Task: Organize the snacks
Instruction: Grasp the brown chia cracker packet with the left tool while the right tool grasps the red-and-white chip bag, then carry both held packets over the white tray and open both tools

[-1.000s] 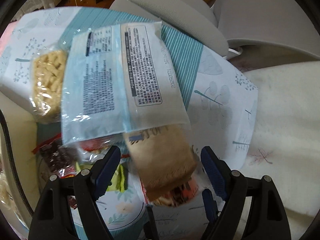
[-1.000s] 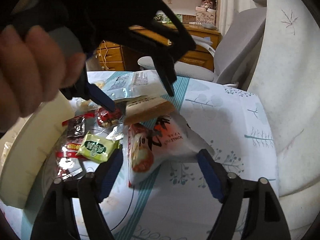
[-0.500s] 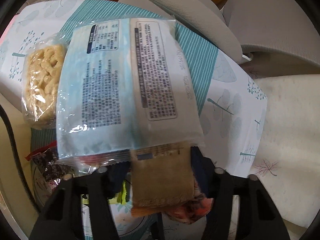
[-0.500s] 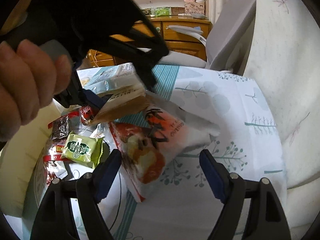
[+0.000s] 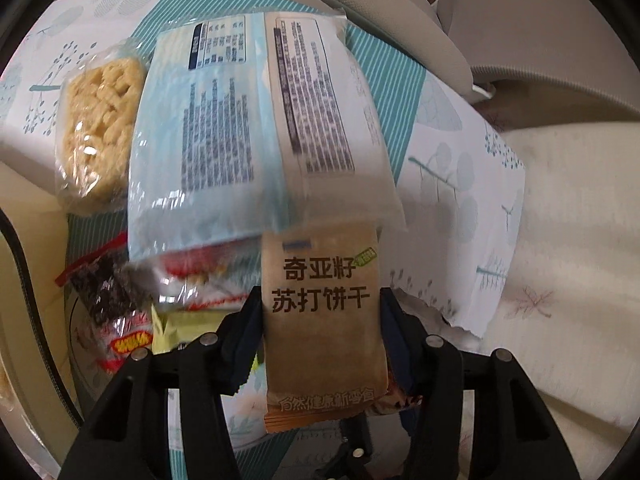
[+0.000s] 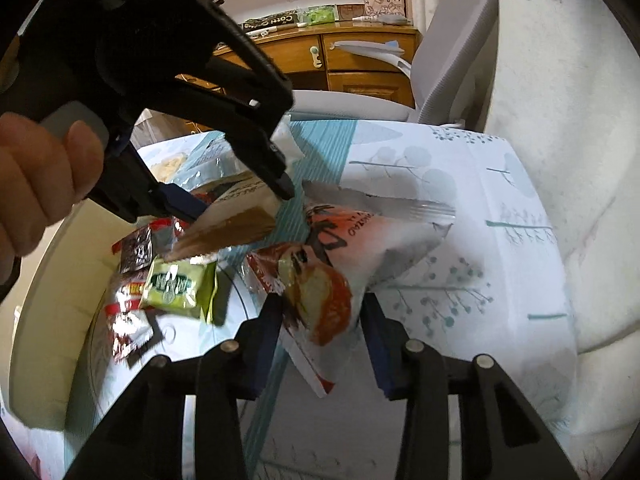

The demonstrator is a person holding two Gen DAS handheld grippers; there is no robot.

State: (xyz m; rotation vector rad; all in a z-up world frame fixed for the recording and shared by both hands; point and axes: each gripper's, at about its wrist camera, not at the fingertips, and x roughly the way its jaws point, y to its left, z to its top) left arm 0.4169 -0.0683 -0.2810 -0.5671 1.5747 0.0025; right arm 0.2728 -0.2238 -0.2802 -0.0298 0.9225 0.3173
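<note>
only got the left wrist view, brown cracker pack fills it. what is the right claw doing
Observer: The right claw has just been closing, and its pads now press on a red-and-white snack bag.
Operator: anything close to that bag
Observer: A green packet sits to the left of the bag in the right wrist view, clear of the right claw.

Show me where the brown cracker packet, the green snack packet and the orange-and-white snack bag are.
brown cracker packet (image 5: 324,332): left wrist view, middle of its printed front.
green snack packet (image 6: 176,286): right wrist view, on its round logo.
orange-and-white snack bag (image 6: 332,280): right wrist view, lower printed front.
</note>
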